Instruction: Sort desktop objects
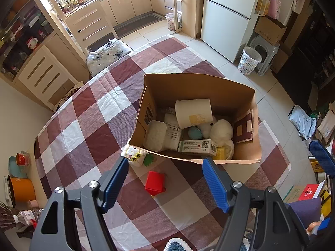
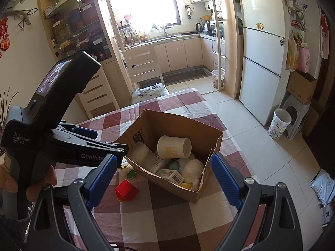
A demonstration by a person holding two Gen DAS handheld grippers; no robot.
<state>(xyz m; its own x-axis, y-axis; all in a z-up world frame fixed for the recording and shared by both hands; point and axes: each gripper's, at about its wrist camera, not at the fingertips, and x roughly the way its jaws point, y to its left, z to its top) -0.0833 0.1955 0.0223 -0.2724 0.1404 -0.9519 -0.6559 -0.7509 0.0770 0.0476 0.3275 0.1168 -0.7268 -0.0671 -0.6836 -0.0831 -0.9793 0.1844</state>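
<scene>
An open cardboard box (image 1: 188,87) (image 2: 167,123) stands on the checked tablecloth (image 1: 83,125). In it lie a white cup (image 1: 193,112) (image 2: 173,146) on its side, a white tub (image 1: 155,135), a medicine carton (image 1: 197,146) (image 2: 170,174), white yarn (image 1: 222,129) and a teal ball (image 1: 194,132). A small red box (image 1: 155,183) (image 2: 126,190) and a white plush toy (image 1: 134,153) lie on the cloth beside the box's near wall. My left gripper (image 1: 165,179) hovers open above the red box, apart from it. My right gripper (image 2: 164,179) is open and holds nothing, above the box's near corner.
A hand (image 2: 12,182) holds the left gripper's body (image 2: 52,125), which fills the left of the right wrist view. A cushioned chair (image 1: 106,53) stands at the table's far edge. A fridge (image 1: 226,21) and a patterned bin (image 1: 249,60) stand on the floor to the right.
</scene>
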